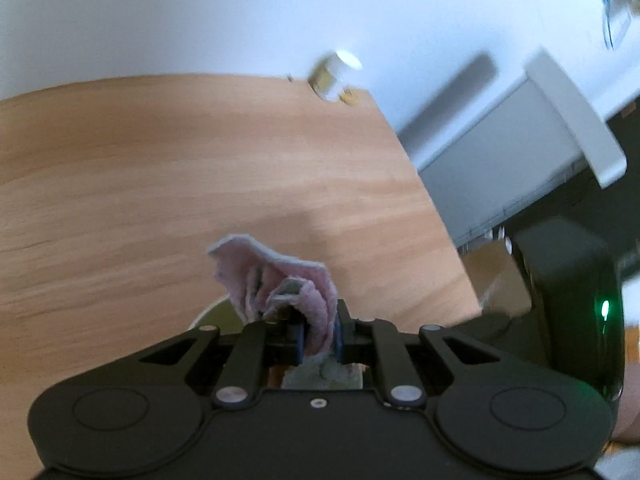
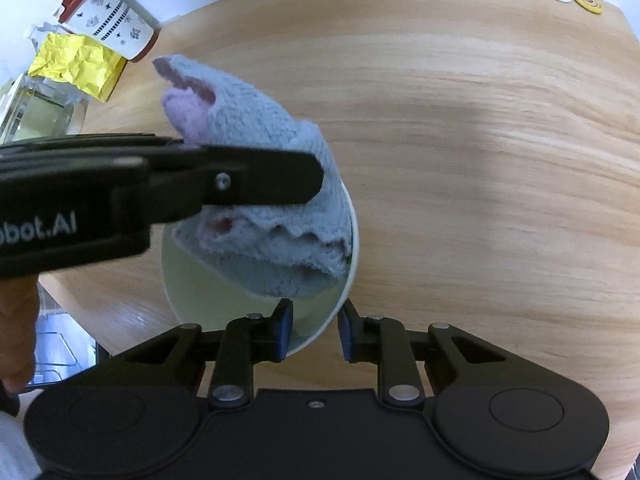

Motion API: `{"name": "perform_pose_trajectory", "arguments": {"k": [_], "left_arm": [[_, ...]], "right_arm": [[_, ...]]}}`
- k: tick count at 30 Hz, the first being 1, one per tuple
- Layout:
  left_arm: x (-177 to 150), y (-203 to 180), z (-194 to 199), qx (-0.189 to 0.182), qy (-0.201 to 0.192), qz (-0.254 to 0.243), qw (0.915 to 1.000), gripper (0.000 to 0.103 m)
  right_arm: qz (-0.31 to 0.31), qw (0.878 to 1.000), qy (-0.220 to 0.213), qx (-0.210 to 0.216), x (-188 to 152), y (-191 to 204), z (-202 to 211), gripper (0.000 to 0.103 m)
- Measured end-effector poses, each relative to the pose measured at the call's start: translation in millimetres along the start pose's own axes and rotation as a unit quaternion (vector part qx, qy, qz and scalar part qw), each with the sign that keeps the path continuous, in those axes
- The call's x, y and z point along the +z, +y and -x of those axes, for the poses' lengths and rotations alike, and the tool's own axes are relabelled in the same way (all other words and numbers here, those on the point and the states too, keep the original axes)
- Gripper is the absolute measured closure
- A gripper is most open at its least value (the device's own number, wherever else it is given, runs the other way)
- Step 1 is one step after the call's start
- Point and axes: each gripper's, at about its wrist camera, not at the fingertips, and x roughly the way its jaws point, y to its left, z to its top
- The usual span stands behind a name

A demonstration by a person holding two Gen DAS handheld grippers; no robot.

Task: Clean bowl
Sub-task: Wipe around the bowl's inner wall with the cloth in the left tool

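The bowl (image 2: 256, 300) stands near the desk (image 2: 480, 160) edge, pale green inside, and the right tool (image 2: 314, 330) has its blue pads straddling the near rim, one inside and one outside; they look spread with a gap, so I would call it released rather than pinching. The left tool (image 1: 318, 338) is clenched on a bunched pink-and-grey cloth (image 2: 264, 200), which hangs down into the bowl. With nothing firmly holding the rim, a hard wipe could shove the bowl sideways or tip it, and the edge of the desk is close on that side. The cloth is gripped by a small fold, so it may slip out. The patterned canister (image 2: 110, 18) and yellow packet (image 2: 76, 64) stand well apart.
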Motion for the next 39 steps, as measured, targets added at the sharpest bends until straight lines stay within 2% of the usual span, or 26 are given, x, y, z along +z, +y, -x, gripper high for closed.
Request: {"name": "perform_pose_trajectory", "arguments": {"k": [2,6,9,14,17,20,33,39], "left_arm": [[-4.9,1.6,-6.8,0.014,0.008,-0.002,0.9999,0.091],[-12.4,17.8,-15.5,0.021,0.011,0.030,0.9993,0.091],[-16.3,19.4,-17.3,0.030,0.006,0.014,0.9994,0.091],[-11.2,17.5,-15.9,0.045,0.019,0.001,0.9988,0.091],[-8.3,15.9,-5.3,0.076,0.021,-0.019,0.9967,0.091],[-5.4,15.5,8.1,0.082,0.019,-0.026,0.9961,0.091],[-10.0,13.9,6.9,0.097,0.058,-0.059,0.9918,0.091],[-13.1,19.2,-9.5,0.086,0.081,-0.058,0.9913,0.091]], "right_arm": [[0.000,1.000,0.003,0.000,-0.2,-0.1,-0.7,0.077],[0.001,1.000,0.009,0.002,-0.9,-0.8,-2.4,0.077],[0.001,1.000,0.009,0.004,-2.0,-0.9,-3.1,0.077],[0.008,1.000,0.011,-0.008,-2.1,2.8,-2.9,0.077],[0.012,1.000,0.009,-0.016,-0.8,6.0,-3.7,0.077],[0.014,1.000,0.002,-0.022,2.0,7.3,-2.5,0.077],[0.023,0.999,0.001,-0.033,1.1,10.8,-2.9,0.080],[0.020,0.999,0.001,-0.038,2.1,10.0,-2.2,0.080]]}}
